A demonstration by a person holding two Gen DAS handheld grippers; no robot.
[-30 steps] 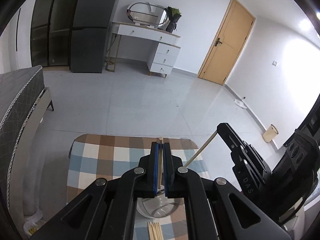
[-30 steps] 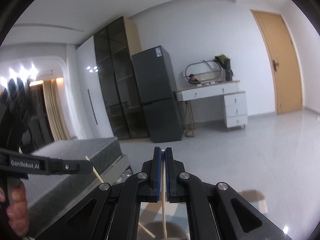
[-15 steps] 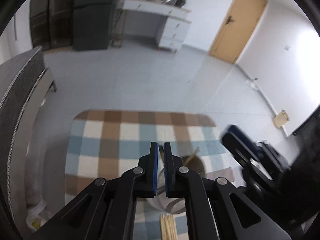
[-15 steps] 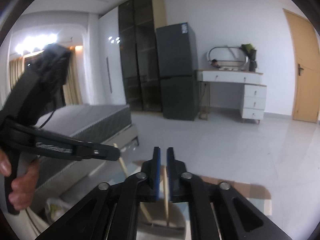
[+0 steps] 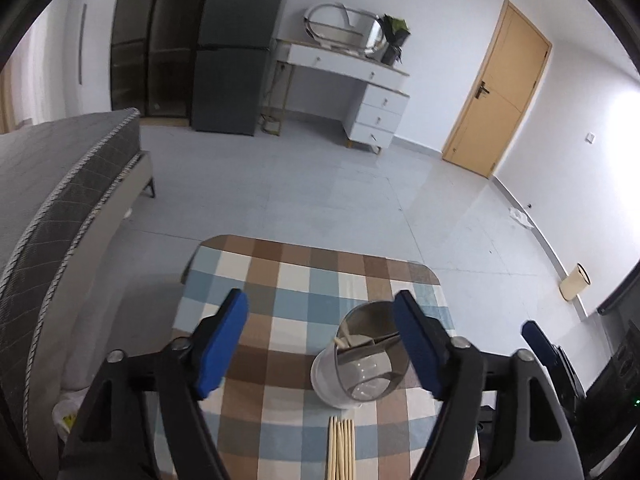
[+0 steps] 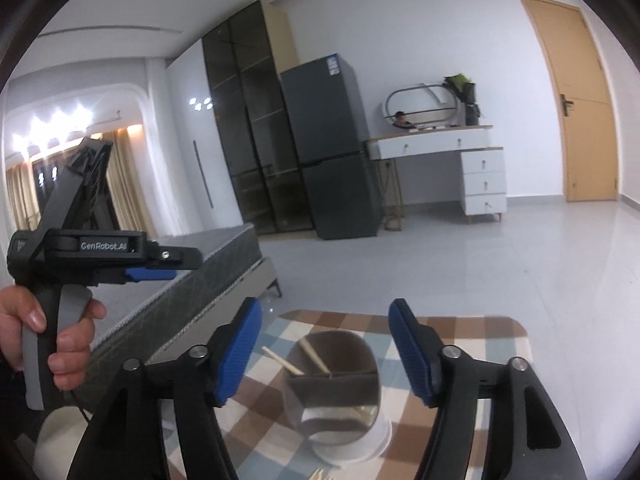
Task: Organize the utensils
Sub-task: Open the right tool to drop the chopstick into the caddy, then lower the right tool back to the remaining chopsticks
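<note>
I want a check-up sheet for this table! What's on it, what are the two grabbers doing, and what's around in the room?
Surface: small table with a checked cloth, blue, brown and cream squares.
Job's things: metal utensil holder standing upright on the cloth, two chopsticks leaning inside; bundle of loose chopsticks lying flat at the near edge.
Clutter: nothing seen on the cloth.
Grippers: left gripper and right gripper both opening, nothing between the pads; a hand holds the left one's handle.
Cables: thin dark cable below that hand.
Surroundings: bed, dark fridge, white dressing table, wooden door, tiled floor.
</note>
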